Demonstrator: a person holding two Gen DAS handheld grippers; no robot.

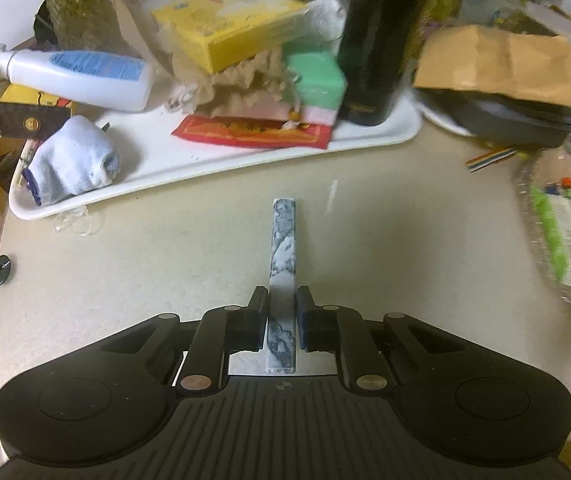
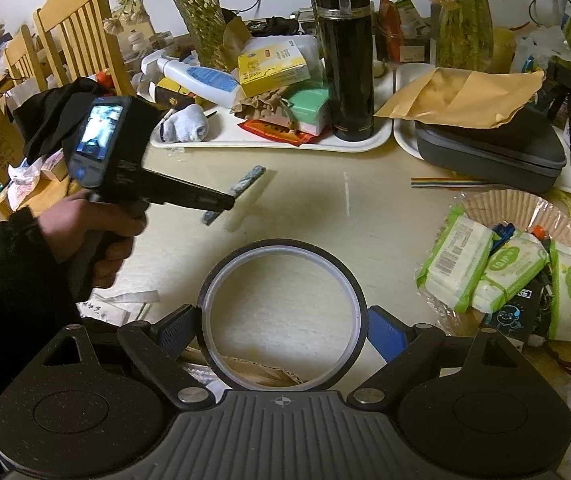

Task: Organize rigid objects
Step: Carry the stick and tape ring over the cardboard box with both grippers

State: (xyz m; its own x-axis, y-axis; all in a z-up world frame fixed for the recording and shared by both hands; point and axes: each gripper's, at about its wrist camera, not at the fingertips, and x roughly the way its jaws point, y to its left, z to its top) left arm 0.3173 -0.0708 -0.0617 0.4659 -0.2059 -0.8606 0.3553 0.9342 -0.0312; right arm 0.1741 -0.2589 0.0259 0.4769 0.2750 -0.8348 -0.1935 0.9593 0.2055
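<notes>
Left gripper (image 1: 281, 304) clamped on marbled bar (image 1: 283, 248); right gripper (image 2: 281, 326) closed around dark tape ring (image 2: 281, 312).

Bar pinched near its rear end between both pads, far end projecting forward, apparently lifted clear of the table (image 1: 165, 248) near its middle. Ring held wide at the table's near edge, pads touching its left and right sides. White tray (image 1: 205, 160) along the far edge already crowded: lotion bottle (image 1: 77, 76), yellow box (image 1: 225, 36), green box (image 1: 317, 76), black flask (image 1: 377, 40), sock (image 1: 73, 160). Judged partway done: two pieces in hand, neither placed yet; tissue packs (image 2: 501, 272) loose toward the right edge.
</notes>
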